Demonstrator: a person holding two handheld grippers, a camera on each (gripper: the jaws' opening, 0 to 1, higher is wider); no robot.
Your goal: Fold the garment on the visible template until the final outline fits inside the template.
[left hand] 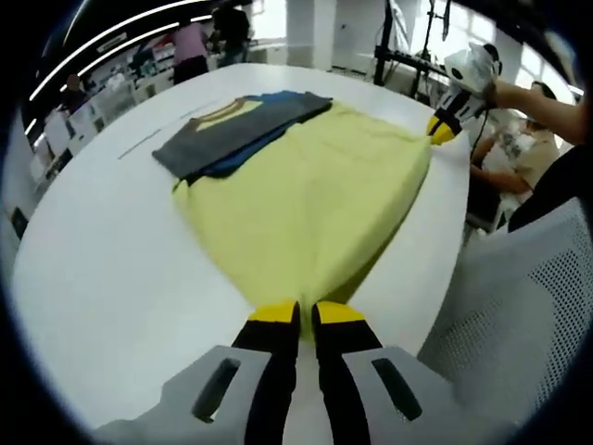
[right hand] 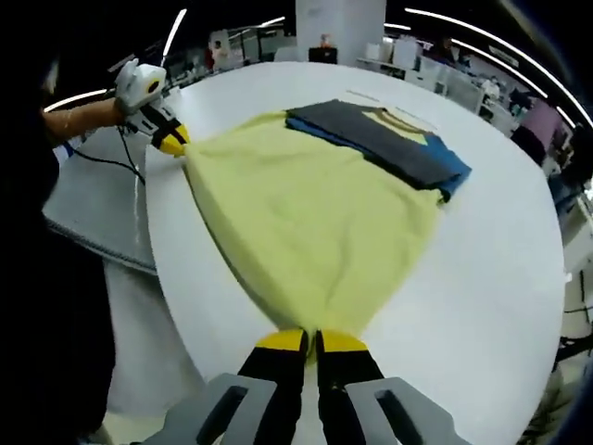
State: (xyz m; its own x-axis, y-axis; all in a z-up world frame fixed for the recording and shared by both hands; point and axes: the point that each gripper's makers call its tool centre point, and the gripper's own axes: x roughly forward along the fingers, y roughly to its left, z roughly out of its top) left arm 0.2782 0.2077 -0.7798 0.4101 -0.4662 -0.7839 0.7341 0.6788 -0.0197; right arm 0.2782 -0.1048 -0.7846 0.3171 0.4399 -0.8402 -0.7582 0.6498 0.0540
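Observation:
A pale yellow garment (left hand: 315, 204) lies spread on the white round table (left hand: 102, 278), stretched between the two grippers. My left gripper (left hand: 307, 313) is shut on one near corner of the yellow garment (right hand: 306, 222). My right gripper (right hand: 312, 340) is shut on another corner; it also appears in the left gripper view as the far gripper (left hand: 443, 128), held by a hand. The left gripper (right hand: 171, 141) comes into the right gripper view at upper left. A stack of folded clothes, grey over blue (left hand: 241, 130), lies on the garment's far end (right hand: 389, 139).
A grey mesh chair (left hand: 519, 306) stands by the table's edge. A grey surface (right hand: 93, 204) sits beside the table with a black cable on it. People and desks fill the background beyond the table.

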